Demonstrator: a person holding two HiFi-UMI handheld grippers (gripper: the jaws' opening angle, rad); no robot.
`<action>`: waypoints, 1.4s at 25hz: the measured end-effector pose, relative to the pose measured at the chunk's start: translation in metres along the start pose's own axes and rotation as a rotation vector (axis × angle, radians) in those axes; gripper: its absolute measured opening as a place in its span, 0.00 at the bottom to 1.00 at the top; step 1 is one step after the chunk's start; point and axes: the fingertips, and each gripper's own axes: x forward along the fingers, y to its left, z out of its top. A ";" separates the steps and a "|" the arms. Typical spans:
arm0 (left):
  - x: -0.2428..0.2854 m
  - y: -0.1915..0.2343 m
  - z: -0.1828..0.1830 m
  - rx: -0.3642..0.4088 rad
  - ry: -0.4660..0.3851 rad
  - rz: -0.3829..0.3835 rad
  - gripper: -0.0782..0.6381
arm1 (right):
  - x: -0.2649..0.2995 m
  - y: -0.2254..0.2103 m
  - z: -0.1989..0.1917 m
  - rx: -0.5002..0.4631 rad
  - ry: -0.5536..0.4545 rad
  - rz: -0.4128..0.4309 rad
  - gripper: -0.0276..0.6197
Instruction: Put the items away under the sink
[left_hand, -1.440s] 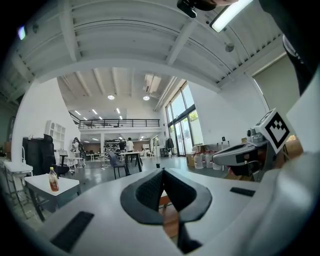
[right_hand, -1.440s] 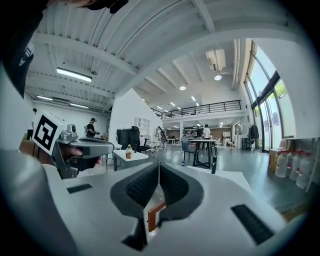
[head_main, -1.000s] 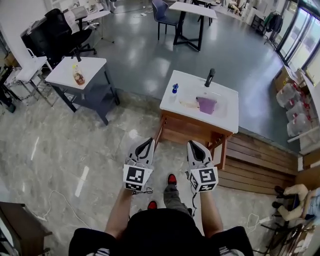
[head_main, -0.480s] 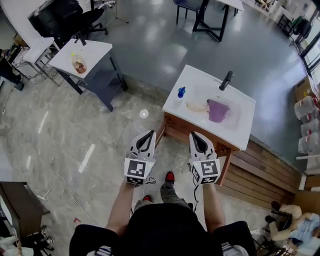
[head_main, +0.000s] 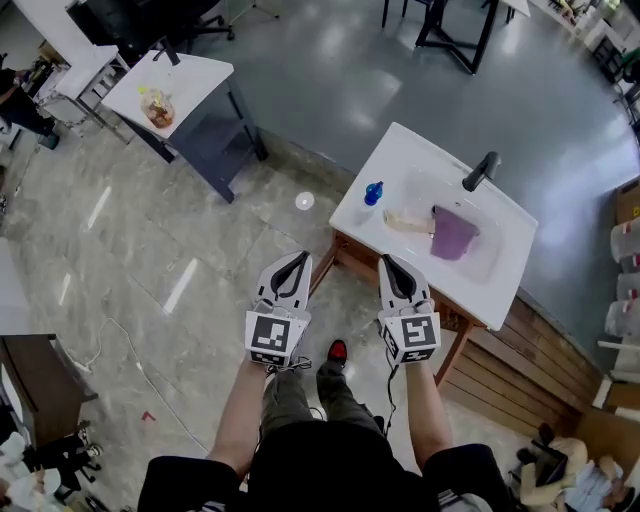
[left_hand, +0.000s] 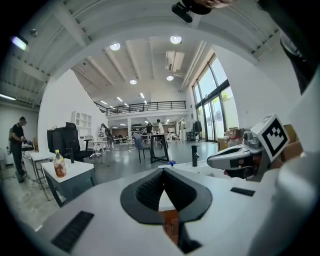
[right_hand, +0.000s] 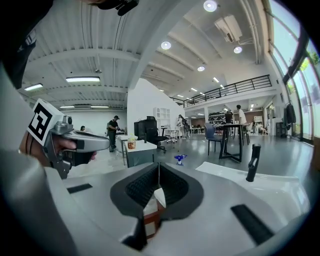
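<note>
Head view: bare stone floor lies open to the left of the left gripper (head_main: 299, 260), while the sink (head_main: 515, 262) — a white top on a wooden stand (head_main: 345, 262) — has its near edge just ahead of the right gripper (head_main: 386, 262). Both pairs of jaws are closed tip to tip, with nothing in them. Ahead of the right gripper are one small blue item (head_main: 373, 192) on the rim, one purple cup (head_main: 452, 233) and one pale item (head_main: 407, 220) (hard to identify) in the basin, and one faucet (head_main: 481, 170). The space under the sink is hidden.

Glossy white sink (head_main: 408, 160) — wooden stand (head_main: 355, 262) (matt)
</note>
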 end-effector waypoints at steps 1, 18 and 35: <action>0.005 0.001 -0.002 0.001 0.005 0.000 0.12 | 0.006 -0.002 -0.003 0.006 0.003 0.006 0.09; 0.046 0.033 -0.050 -0.017 0.113 0.035 0.12 | 0.111 -0.051 -0.025 -0.013 -0.032 0.001 0.28; 0.031 0.061 -0.081 -0.048 0.177 0.075 0.12 | 0.151 -0.066 -0.024 -0.037 -0.072 -0.057 0.19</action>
